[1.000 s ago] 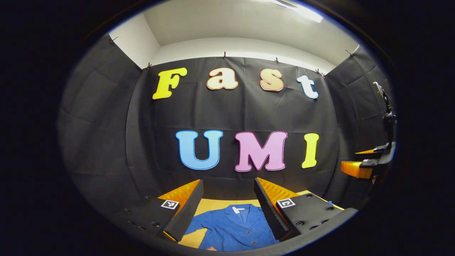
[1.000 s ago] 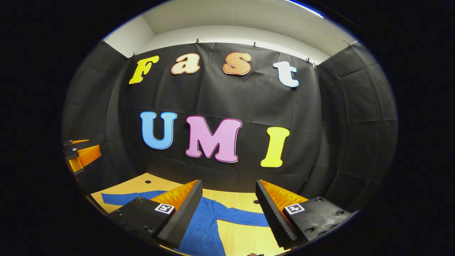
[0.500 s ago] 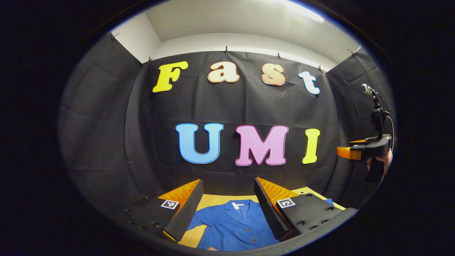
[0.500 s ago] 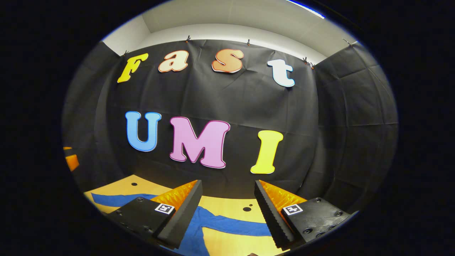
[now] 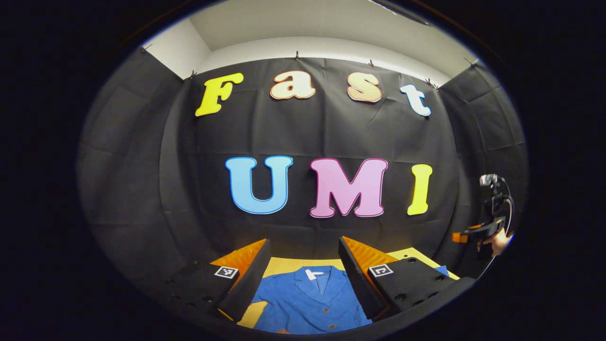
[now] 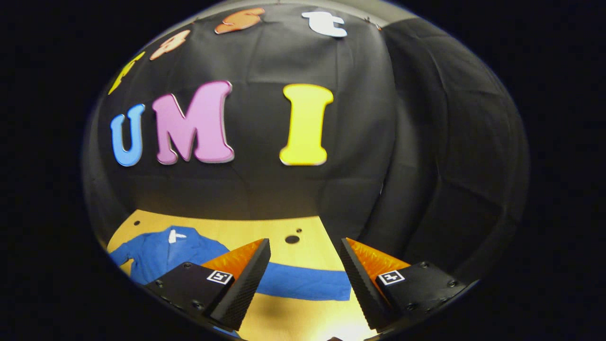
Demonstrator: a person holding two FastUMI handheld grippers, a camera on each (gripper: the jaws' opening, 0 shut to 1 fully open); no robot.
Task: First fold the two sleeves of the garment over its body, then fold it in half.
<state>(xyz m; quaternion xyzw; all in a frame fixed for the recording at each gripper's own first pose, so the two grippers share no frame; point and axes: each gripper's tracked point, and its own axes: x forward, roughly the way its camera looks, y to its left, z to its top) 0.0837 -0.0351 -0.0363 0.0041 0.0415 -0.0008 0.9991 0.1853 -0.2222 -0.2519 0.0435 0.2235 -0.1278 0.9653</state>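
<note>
My left gripper point(image 5: 303, 277) has its two wedge-shaped fingers point(image 5: 246, 279) spread wide with nothing between them, each with a ridged inner face and a small square marker on its flat top. Between them, below, lies the one jacket point(image 5: 307, 303), blue woven cloth spread flat on the wooden surface point(image 5: 284, 263), collar away from me with a white tag at the neck; I count three dark buttons down its front. My right gripper point(image 6: 305, 279) is likewise released, its two ribbed fingers point(image 6: 244, 284) apart above one sleeve point(image 6: 303, 282), a straight blue band stretched out across the surface toward that sleeve's cuff. The jacket's body and collar lie off to the left in the right gripper view. The surface has two round holes point(image 6: 292, 239) I can make out. Far right in the left gripper view, a hand point(image 5: 497, 242) holds the right gripper.
</note>
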